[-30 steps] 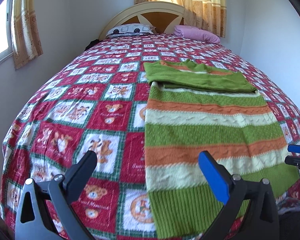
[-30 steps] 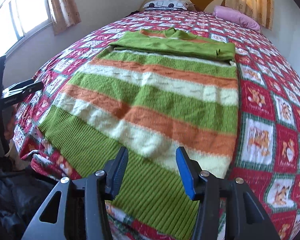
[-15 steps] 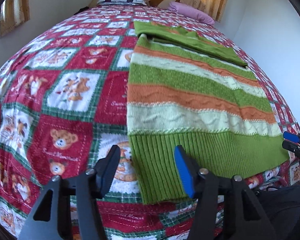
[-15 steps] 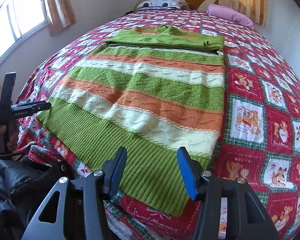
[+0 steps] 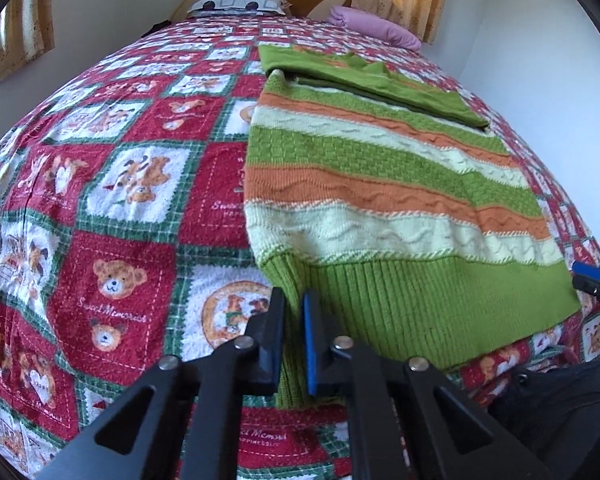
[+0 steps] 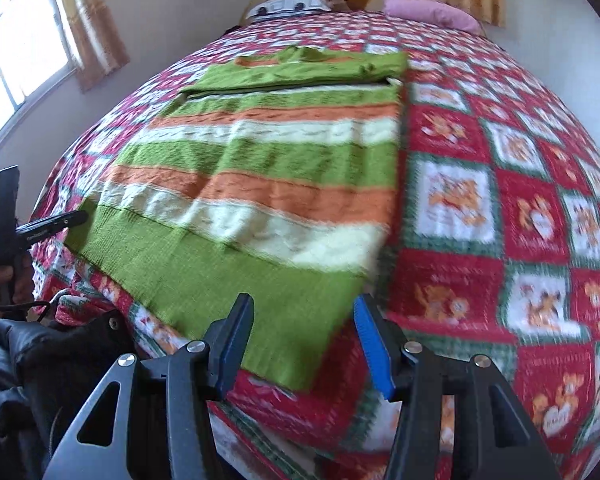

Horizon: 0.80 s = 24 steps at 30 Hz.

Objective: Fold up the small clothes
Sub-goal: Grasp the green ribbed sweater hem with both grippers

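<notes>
Left gripper (image 5: pixel 294 334) jaws just closed, pinching near-left hem corner of striped sweater (image 5: pixel 380 184). Right gripper (image 6: pixel 300 344) half open, straddling opposite hem corner, pads clear. Sweater flat on bear-print quilt (image 5: pixel 116 280), mid-frame. Window (image 6: pixel 24 52) upper left only in right view; person's hand (image 6: pixel 4 280) far left there.

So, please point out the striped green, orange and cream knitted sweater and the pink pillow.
Striped green, orange and cream knitted sweater (image 5: pixel 384 184): left wrist view, orange stripe.
Pink pillow (image 6: pixel 432 14): right wrist view, its middle.
</notes>
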{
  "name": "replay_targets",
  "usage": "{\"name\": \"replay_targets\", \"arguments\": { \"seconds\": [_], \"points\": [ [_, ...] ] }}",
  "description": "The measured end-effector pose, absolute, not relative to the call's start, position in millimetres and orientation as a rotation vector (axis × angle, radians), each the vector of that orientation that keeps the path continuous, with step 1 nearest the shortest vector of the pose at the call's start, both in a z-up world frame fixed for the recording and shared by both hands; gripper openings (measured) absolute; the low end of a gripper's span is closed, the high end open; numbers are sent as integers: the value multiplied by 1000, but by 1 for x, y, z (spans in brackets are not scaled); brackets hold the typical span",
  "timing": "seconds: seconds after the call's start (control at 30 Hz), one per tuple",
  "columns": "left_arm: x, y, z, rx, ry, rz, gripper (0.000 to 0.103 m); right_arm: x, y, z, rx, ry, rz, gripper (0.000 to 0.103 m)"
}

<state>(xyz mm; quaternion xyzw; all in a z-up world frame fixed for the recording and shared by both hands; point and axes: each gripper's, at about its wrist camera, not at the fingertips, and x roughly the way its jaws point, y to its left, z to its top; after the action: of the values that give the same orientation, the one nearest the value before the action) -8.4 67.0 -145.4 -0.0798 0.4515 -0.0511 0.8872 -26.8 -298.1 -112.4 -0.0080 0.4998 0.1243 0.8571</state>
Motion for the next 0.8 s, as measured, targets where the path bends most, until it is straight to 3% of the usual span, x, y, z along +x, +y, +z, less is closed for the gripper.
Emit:
{"name": "replay_targets", "arguments": {
  "seconds": [0.33,0.6,0.8],
  "points": [
    [-11,73,-137,-222,911,-136,9,-33,-306,-123,45,1078,284,52],
    [-14,76,-138,-272,917,-173,9,-35,-303,-125,54,1086,332,5],
    [-20,83,-128,-310,880,-198,7,-38,-333,-92,215,938,365,4]
  ]
}}
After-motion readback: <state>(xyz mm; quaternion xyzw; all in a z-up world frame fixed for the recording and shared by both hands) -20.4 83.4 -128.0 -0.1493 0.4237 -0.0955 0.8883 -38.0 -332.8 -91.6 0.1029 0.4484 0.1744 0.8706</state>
